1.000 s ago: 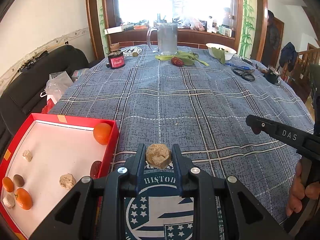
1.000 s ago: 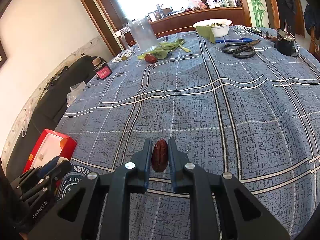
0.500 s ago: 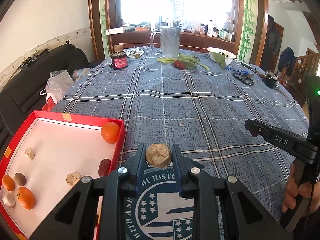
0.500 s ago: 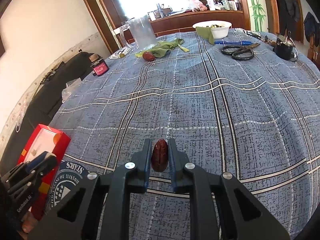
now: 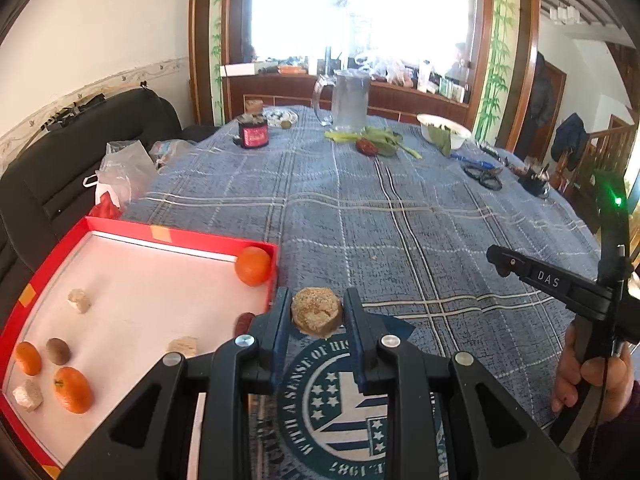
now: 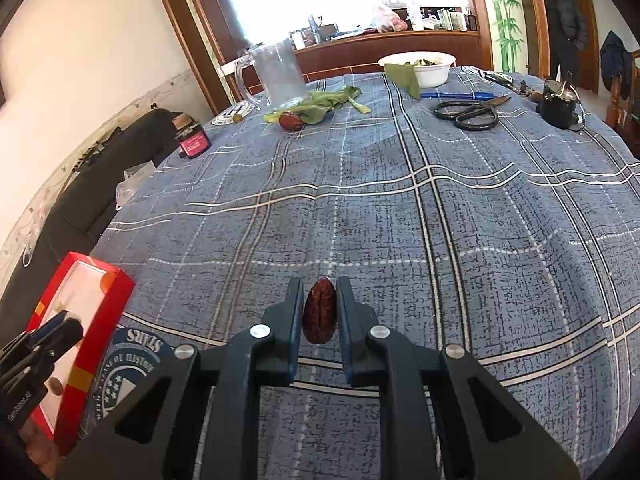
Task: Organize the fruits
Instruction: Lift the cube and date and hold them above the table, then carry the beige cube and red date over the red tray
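- Daylight floods through the window, blown out to white glare.
- Fisheye bending curves the edges; corners go black.
- The tablecloth looks sharp.

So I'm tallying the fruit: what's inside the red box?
The red box holds three oranges, some pale lumps and brown pieces; the left claw hides its near corner.

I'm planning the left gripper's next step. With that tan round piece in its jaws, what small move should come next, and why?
Probably carry the left gripper a little to the left, over the red box. It is shut on the tan round piece, which hangs just outside the box's near right corner, where an orange sits.
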### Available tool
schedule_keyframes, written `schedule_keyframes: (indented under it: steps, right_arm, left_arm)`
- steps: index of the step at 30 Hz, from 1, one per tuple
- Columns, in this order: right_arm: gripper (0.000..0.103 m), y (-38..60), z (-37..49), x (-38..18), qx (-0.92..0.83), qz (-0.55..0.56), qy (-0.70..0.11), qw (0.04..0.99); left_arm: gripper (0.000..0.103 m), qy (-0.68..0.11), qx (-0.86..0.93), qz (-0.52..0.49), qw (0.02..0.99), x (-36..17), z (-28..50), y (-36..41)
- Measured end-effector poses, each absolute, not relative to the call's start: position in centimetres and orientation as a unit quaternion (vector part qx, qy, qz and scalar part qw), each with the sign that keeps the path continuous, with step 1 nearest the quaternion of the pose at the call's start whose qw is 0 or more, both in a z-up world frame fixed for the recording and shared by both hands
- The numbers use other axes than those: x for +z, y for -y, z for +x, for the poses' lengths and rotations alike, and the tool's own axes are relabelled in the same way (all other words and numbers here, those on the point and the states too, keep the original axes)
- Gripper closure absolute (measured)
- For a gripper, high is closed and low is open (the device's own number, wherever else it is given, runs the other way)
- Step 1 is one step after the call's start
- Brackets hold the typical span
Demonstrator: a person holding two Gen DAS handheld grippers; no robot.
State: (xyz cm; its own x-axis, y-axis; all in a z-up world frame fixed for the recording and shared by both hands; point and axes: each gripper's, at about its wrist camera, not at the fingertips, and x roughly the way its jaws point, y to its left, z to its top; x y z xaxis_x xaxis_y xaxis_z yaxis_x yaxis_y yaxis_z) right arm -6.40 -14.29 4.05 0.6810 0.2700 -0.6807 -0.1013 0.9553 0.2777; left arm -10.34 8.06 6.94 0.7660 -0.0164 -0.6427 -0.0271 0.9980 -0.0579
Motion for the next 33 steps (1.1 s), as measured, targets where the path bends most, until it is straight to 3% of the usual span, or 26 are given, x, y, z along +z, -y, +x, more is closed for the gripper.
schedule_keyframes:
  steps: [15,33]
  right_arm:
    - [0.085,-2.0,-9.2,7.7,0.259,0.066,-0.370,0.890]
    - [0.085,-11.4,-11.9,5.7,0.345,0.006,-0.398,0.850]
  left_arm:
    - [0.078,-0.288,0.102,-0.044,0.951,10.0,-13.9,-16.5]
    - [0.078,-0.339,0.219,-0.034,0.914,6.3,-13.0,-24.5]
